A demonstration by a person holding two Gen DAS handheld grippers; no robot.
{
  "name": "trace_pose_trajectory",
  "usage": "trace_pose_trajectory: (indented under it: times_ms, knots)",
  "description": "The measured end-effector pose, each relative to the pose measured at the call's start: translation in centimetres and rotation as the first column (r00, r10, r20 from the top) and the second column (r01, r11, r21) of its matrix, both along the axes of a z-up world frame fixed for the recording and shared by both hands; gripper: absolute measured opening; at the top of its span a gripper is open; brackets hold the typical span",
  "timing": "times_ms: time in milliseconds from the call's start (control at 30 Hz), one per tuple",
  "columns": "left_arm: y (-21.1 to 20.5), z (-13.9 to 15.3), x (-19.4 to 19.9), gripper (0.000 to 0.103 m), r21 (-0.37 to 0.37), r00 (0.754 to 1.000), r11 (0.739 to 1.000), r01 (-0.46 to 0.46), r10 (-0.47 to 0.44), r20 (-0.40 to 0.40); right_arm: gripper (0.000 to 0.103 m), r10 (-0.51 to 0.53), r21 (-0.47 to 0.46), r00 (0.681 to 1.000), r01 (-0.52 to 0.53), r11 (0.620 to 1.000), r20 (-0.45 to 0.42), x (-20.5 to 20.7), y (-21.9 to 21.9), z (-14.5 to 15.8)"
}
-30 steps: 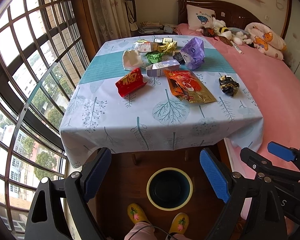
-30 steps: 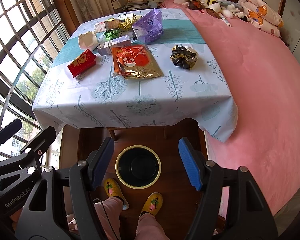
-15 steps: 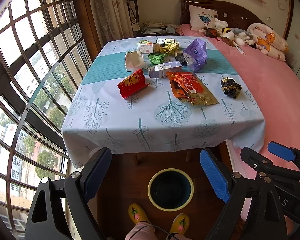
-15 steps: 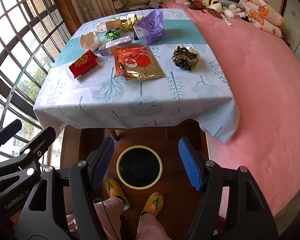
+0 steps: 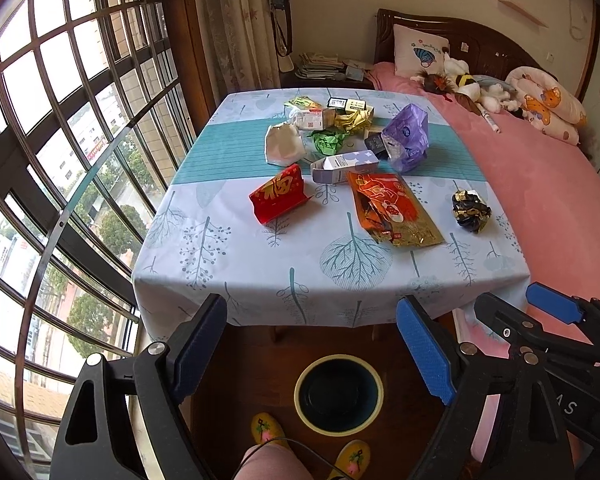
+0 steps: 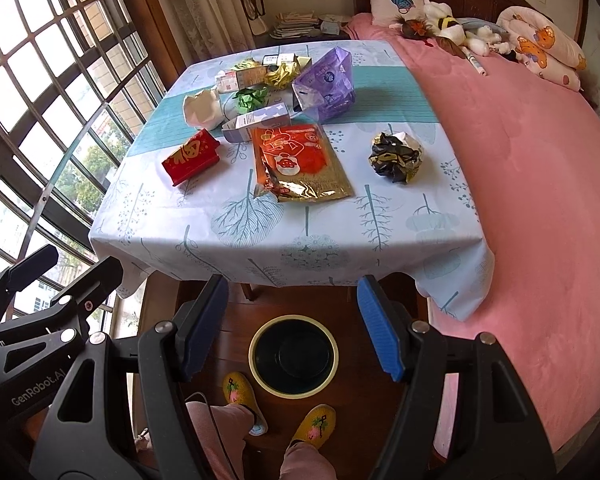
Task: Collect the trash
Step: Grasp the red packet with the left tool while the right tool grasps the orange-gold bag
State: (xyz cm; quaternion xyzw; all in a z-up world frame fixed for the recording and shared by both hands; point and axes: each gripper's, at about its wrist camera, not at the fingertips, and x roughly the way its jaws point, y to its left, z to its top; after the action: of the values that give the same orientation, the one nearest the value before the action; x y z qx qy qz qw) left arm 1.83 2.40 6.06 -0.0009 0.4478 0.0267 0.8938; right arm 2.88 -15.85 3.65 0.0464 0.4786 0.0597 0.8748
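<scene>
Ahead of both grippers you have the table (image 5: 340, 280), draped in a leaf-print cloth, with the pink bed (image 6: 540, 200) to the right of it. Below the grippers, on the wooden floor in front of your slippers, stands the bin (image 6: 293, 356), open and apparently empty.

The trash lies on the table. Nearest the right gripper (image 6: 292, 320) is the flat orange-and-gold pouch (image 6: 300, 164); to its right sits the crumpled black-and-gold wrapper (image 6: 396, 156), to its left the red packet (image 5: 280, 194). Farther off are the purple bag (image 6: 326, 84), a lavender carton (image 5: 344, 166), a white paper bag (image 5: 282, 144) and smaller scraps.

Both grippers are released, holding nothing; the left gripper (image 5: 312, 344) hangs short of the table edge.

Judged step: approach, no item collected yet. The next move calls for reaching forward over the edge, and the wrapper offers the easier bulk to pinch.
</scene>
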Motion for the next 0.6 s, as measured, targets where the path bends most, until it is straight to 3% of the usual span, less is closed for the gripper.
trace_pose_trajectory:
  times_ms: [267,600]
  knots:
    - [2.0,-0.6,5.0,0.089,-0.003,0.999,1.0,0.03,-0.03,-0.029,0.065,0.024,0.002,1.0,-0.024,1.0,0.02,3.6,1.7,0.2]
    - [8.0,-3.0,17.2,0.089,0.014,0.984,0.994,0.111,-0.108,-0.145,0.065,-0.069,0.086,0.992,0.078,0.993,-0.101,12.9,3.8,-3.3]
